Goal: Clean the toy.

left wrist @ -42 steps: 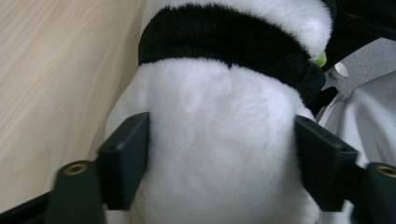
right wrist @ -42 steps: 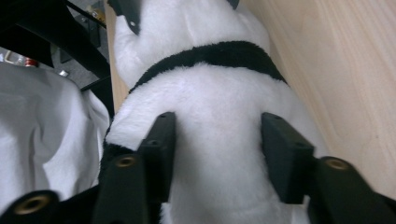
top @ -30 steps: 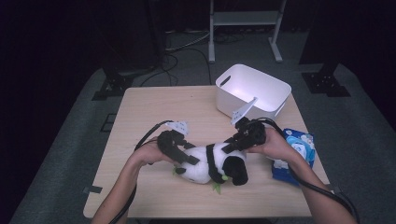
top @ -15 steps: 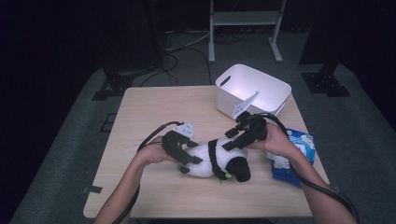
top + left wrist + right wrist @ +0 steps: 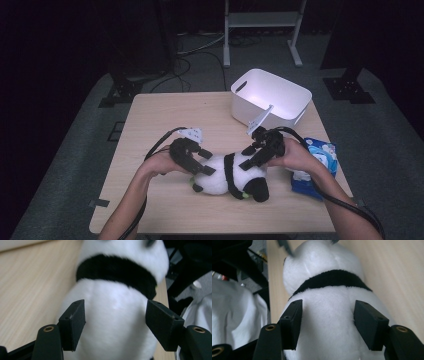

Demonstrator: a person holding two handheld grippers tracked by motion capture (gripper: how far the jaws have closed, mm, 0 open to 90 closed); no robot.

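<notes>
The plush panda is lying on its side on the wooden table, near the front edge, and we are working at it from both ends. In the high view we are holding the left gripper against its white end and the right gripper over its upper side, with the black band running across the body between the two tools. That view is also giving us what lies beyond the tools: a white bin standing on the table just behind the right gripper, and a blue-and-white packet lying under the right forearm at the table's edge. The left gripper view is taking us close: the white fur is bulging up between the two black pads, which are standing partly apart, and the left gripper's jaws have just been opening, so we are seeing a thin gap at each side and no squeeze on the fur. The black band is lying just ahead of the pads there, with bare table off to one side. The right gripper view is showing the same body from the opposite end, the band again just ahead; these jaws have also just been opening and are now standing wide around the white fur without pressing it.
</notes>
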